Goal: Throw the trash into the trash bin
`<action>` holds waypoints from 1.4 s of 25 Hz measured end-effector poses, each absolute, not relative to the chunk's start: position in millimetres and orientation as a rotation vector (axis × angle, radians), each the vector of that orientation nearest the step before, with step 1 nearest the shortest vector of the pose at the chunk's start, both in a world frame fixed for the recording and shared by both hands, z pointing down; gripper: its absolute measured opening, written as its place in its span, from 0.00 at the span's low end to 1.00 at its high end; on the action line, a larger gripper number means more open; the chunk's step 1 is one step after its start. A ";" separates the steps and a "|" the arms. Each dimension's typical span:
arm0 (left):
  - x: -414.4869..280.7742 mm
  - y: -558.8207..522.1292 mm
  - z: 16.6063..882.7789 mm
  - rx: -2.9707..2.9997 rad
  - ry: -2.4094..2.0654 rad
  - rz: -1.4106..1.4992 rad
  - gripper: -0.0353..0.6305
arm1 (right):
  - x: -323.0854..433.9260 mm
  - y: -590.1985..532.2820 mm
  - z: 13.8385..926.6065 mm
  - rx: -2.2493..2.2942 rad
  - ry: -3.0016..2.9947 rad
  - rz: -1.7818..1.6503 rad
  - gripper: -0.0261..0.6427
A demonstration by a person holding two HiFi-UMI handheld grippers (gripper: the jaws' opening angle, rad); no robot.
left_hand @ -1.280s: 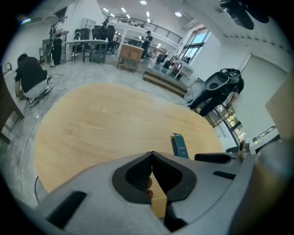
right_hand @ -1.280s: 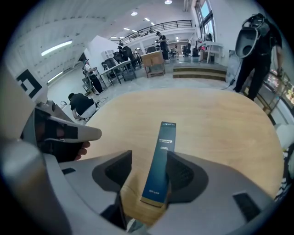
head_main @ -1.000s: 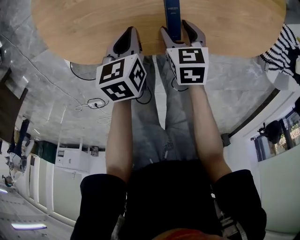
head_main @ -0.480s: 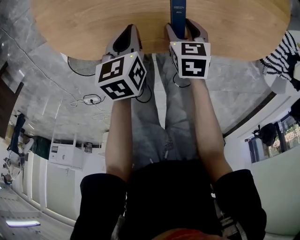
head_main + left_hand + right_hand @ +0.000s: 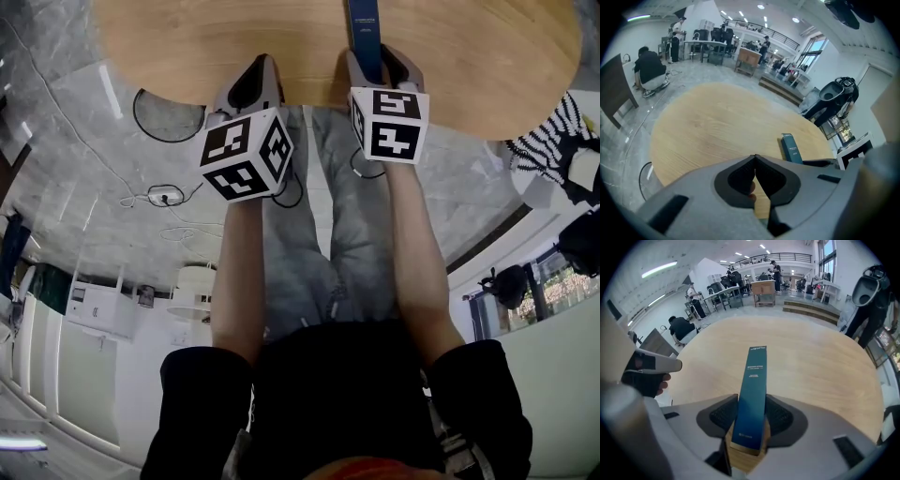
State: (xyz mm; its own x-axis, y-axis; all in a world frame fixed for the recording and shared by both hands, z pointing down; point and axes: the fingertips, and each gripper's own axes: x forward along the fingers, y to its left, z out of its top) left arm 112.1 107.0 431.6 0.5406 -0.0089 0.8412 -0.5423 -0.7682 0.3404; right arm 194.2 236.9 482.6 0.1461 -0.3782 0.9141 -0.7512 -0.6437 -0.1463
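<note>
Wooden table (image 5: 234, 37), grey marble floor (image 5: 84, 150)

Head view steeply down, overhead; gripper views low, forward; all share table (image 5: 187, 47), blue box (image 5: 364, 28)

The slim dark-teal cardboard box (image 5: 364, 28) runs off the top edge of the head view, so its far end is lost from where the person looks down. Its white print shows in the right gripper view but is too small to read. Its near end sits between the jaws of the right gripper (image 5: 380, 58), which have just been closing on it. From above, that gripper's own body hides this end. The round pale-wood bench (image 5: 216, 47) is cut off along its far side. A black-and-white striped cloth (image 5: 553, 127) is only half in frame. The people (image 5: 675, 33) across the hall are too small to make out.
</note>
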 end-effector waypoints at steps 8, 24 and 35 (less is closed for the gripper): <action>64.5 74.6 427.1 2.147 -0.599 1.114 0.06 | 169.6 185.8 467.8 2.016 -1.262 1.419 0.31; -68.6 28.2 415.2 1.940 -1.022 0.877 0.06 | 73.7 74.0 445.8 1.671 -1.643 1.200 0.31; -191.3 13.9 425.9 1.711 -1.284 0.740 0.06 | -25.2 15.9 454.5 1.400 -1.798 1.102 0.31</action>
State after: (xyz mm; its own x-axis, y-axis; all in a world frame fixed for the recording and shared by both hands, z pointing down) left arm -191.3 13.9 425.9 0.2976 -0.4512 0.8413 -0.9542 -0.1112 0.2778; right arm -25.2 15.9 454.5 -0.2628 -0.4650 0.8454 -0.9644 0.0983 -0.2457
